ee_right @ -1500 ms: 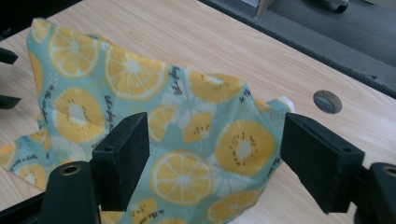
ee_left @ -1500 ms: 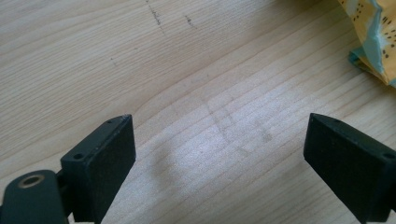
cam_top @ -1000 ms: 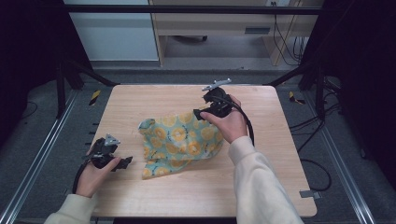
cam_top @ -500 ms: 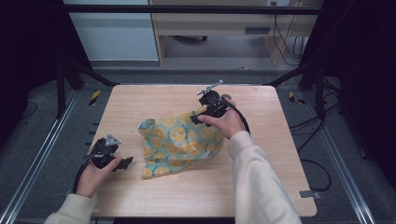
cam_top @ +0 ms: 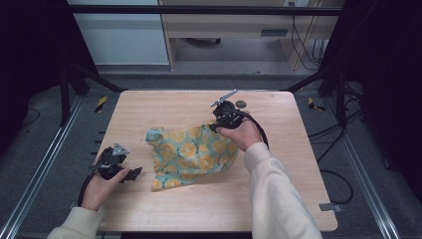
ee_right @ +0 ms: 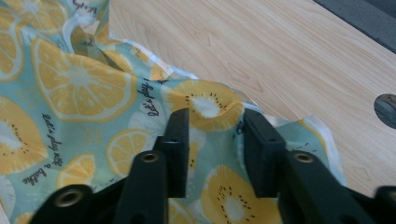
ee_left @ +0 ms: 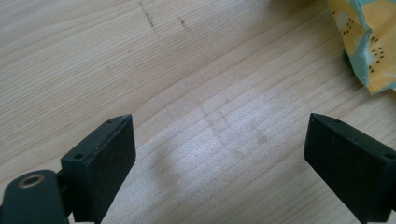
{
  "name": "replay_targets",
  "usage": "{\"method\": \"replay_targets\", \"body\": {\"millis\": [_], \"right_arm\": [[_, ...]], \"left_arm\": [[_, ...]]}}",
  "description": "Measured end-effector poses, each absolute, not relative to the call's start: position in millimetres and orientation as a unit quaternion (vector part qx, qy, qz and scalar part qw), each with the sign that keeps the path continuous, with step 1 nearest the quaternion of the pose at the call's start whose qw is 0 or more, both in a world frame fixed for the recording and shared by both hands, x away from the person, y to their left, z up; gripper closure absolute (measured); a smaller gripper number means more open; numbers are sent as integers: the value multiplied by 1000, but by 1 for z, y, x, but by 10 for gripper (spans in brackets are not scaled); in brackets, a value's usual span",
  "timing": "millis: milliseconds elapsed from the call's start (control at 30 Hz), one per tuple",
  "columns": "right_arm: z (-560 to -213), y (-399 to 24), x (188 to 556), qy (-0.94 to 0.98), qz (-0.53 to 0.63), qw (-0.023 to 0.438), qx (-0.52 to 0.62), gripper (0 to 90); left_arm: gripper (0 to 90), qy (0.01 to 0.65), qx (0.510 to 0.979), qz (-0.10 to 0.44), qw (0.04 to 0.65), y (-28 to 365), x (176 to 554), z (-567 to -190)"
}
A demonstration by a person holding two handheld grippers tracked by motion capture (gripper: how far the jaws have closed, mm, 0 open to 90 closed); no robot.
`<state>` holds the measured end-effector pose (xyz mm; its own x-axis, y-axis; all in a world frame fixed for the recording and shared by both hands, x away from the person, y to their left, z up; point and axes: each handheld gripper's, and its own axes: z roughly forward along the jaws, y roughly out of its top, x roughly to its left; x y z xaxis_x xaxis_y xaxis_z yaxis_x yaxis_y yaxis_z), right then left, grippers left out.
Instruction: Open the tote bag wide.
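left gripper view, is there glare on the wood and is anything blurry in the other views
Left gripper view: a pale sheen lies on the table between the wide-open jaws, with a soft shadow beside the left one. Right gripper view: the near jaws look soft, while the cloth print reads sharply. High view: the table is evenly lit and its surroundings are dark.

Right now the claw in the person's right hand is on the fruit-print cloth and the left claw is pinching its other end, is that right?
Not quite. The left claw pinches nothing: the left gripper view shows its jaws wide apart over bare table, with the cloth off to one side. The right claw is indeed closing around a fold of it.
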<state>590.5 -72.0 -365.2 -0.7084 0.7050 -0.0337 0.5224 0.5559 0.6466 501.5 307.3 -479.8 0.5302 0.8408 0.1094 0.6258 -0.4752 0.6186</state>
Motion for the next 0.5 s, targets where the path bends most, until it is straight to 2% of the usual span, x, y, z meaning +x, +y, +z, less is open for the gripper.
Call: {"method": "replay_targets", "body": {"millis": [233, 500], "right_arm": [[-367, -72, 587, 875, 311, 149, 341, 878], [-359, -75, 579, 868, 332, 147, 340, 900]], "left_arm": [[88, 438, 835, 204, 262, 308, 501, -479], [88, 440, 834, 206, 263, 308, 502, -479]]}}
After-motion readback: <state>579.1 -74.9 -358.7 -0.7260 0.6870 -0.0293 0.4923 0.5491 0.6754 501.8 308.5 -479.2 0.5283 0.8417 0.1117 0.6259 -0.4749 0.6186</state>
